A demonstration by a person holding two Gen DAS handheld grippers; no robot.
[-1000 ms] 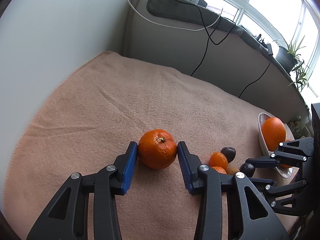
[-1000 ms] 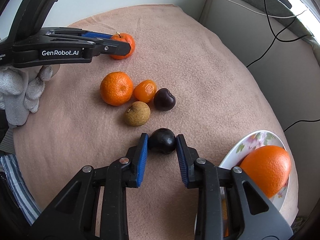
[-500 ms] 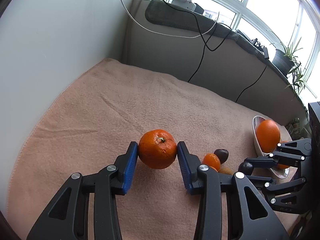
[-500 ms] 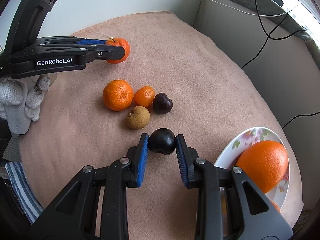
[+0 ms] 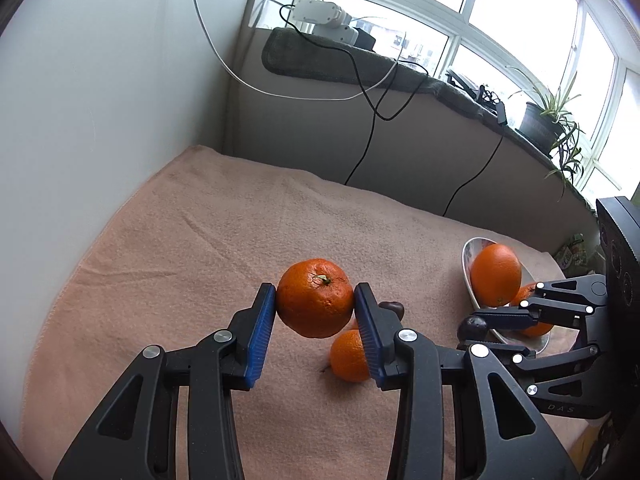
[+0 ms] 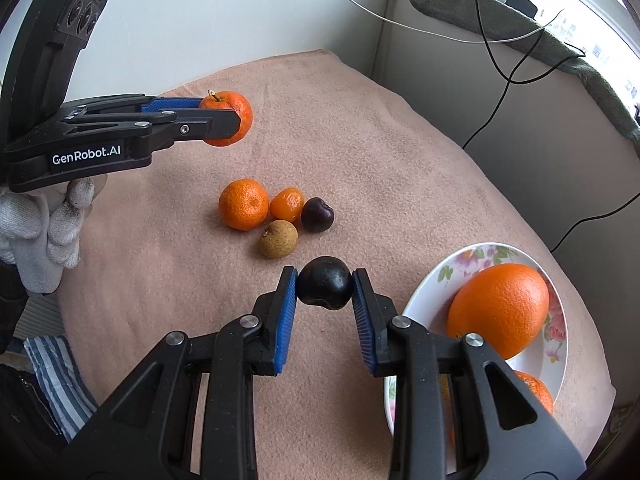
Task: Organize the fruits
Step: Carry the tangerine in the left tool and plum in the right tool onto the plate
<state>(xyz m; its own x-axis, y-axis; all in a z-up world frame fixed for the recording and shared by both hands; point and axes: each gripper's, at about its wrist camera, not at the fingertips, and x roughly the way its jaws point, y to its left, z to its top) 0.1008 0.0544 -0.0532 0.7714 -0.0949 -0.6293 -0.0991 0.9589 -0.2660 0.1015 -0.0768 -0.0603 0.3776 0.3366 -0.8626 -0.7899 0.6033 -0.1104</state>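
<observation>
My left gripper (image 5: pixel 315 312) is shut on a mandarin (image 5: pixel 315 303) and holds it clear of the pink cloth (image 5: pixel 208 232); the same mandarin (image 6: pixel 236 110) shows at the upper left of the right wrist view. My right gripper (image 6: pixel 325 290) is shut on a dark plum (image 6: pixel 325 283), lifted above the cloth. On the cloth lie an orange (image 6: pixel 243 204), a small tangerine (image 6: pixel 287 205), a dark cherry (image 6: pixel 317 214) and a brown longan (image 6: pixel 278 239). A floral plate (image 6: pixel 480 254) at the right carries a large orange (image 6: pixel 498 310) and a smaller one (image 6: pixel 534 392).
A white wall runs along the left and a grey sill wall with hanging cables (image 5: pixel 368 136) along the back. Potted plants (image 5: pixel 552 116) stand on the windowsill. A gloved hand (image 6: pixel 44 228) holds the left gripper; striped fabric (image 6: pixel 56 380) lies at the lower left.
Both grippers have risen with their fruit: the mandarin and the plum now hang above the cloth, and the fruit cluster and plate look farther below.
</observation>
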